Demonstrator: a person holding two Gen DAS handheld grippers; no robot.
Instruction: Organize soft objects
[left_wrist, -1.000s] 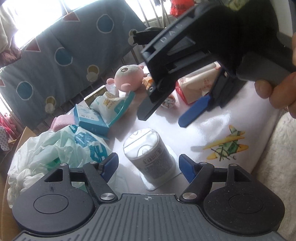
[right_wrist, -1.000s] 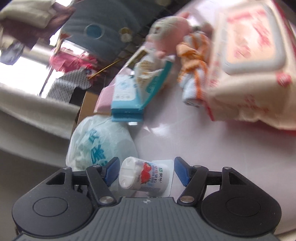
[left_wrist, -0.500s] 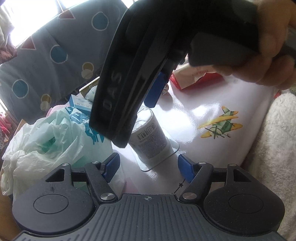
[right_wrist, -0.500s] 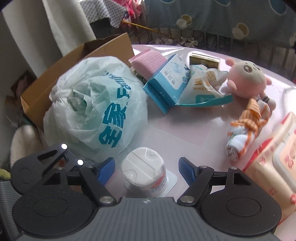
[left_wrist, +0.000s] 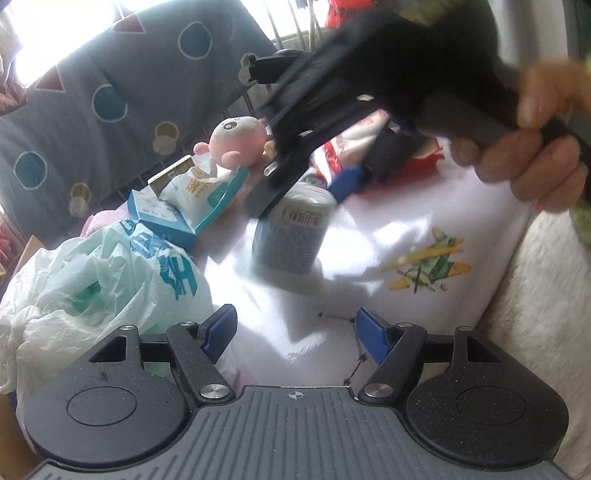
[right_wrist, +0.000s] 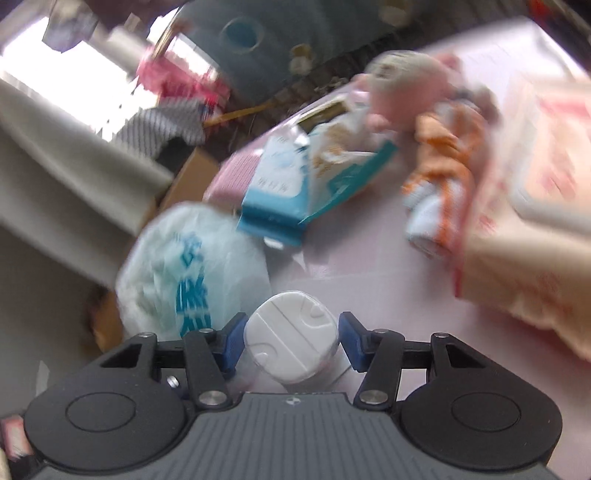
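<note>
Glossy white table (left_wrist: 424, 229), crowded. Left gripper (left_wrist: 295, 328): jaws apart, empty, over bare tabletop. Right gripper (right_wrist: 291, 338): blue pads flank a white-lidded cup (right_wrist: 291, 345); contact cannot be told through blur. Around: printed plastic bag (right_wrist: 184, 266), blue carton (right_wrist: 280, 195), pink plush toy (left_wrist: 236, 142), orange-striped cloth roll (right_wrist: 443, 192), wipes pack (right_wrist: 535, 206).

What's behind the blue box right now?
A pink toy and a tan carton sit behind the blue box, with a white pouch resting inside. Anything beneath is covered.
</note>
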